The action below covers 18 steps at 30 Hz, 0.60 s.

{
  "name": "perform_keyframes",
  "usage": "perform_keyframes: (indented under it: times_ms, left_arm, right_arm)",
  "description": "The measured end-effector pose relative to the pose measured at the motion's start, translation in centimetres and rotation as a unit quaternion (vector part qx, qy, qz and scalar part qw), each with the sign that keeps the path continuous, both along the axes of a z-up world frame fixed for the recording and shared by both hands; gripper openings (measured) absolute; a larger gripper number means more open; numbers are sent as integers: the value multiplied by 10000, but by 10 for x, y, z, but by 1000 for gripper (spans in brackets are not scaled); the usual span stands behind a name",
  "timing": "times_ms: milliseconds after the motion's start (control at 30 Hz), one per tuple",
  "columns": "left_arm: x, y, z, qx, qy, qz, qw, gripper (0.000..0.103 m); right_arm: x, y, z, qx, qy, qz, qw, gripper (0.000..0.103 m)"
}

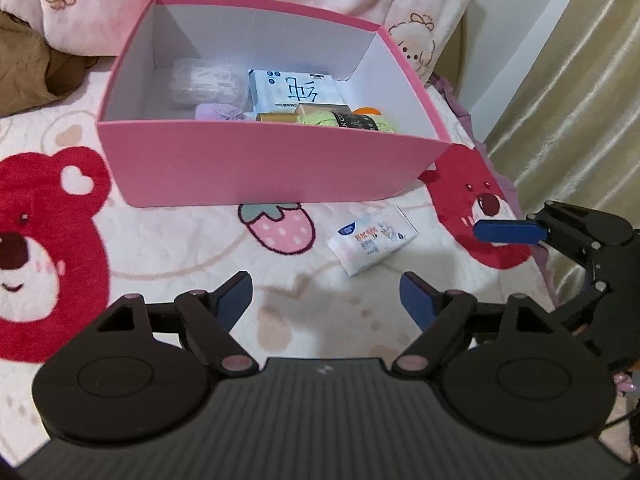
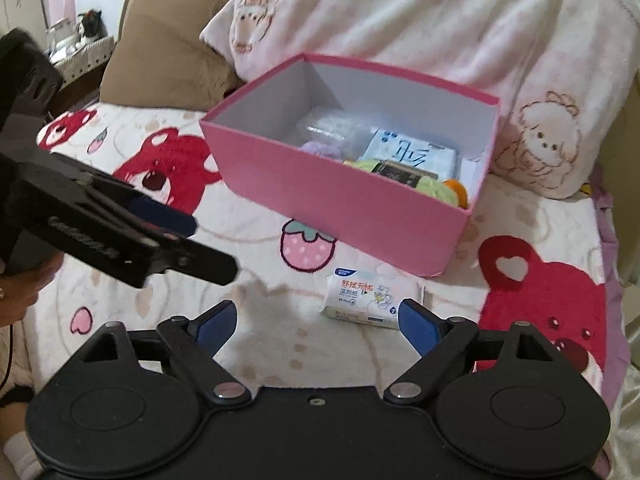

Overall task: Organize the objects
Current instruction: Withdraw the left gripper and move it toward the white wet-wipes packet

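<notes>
An open pink box [image 1: 260, 168] [image 2: 340, 216] stands on a bear-print blanket. Inside lie a white tissue pack [image 1: 294, 90] [image 2: 412, 154], a clear plastic case [image 1: 206, 84], a purple item [image 1: 218, 112], green yarn [image 1: 340, 122] [image 2: 424, 186] and something orange [image 2: 458, 194]. A small wet-wipes pack [image 1: 372, 238] [image 2: 372, 300] lies on the blanket in front of the box. My left gripper [image 1: 326, 300] is open and empty, short of the pack. My right gripper [image 2: 316, 320] is open and empty, its right fingertip [image 2: 412, 318] beside the pack.
A pink blanket [image 2: 440, 20] is heaped behind the box, and a brown pillow [image 2: 160, 60] lies to the left. Curtains [image 1: 580, 80] hang at the right. The right gripper shows in the left wrist view [image 1: 508, 232], the left one in the right wrist view [image 2: 192, 240].
</notes>
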<state>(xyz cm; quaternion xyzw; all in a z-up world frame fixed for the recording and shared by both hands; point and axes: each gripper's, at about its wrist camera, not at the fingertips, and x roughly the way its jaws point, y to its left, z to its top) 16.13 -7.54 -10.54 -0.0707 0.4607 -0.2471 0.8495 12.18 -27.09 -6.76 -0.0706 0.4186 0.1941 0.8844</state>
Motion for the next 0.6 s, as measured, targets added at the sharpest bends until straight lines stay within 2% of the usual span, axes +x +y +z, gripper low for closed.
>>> perform_keyframes:
  times_ms: [233,400,600]
  left_arm:
    - [15,-15,-33,-202,-27,-4,9998,80]
    - [29,-20,-56,-553,21,146,9984,79]
    - [44,-35,-76,-741,237,258,9966,67]
  right_arm:
    - [23,6,-32,-333,73,-61,9994,91]
    - [34,3,-58,-414,-155,-371,9983,91]
    - [41,-8,-80,-412,-75,-684,9968,91]
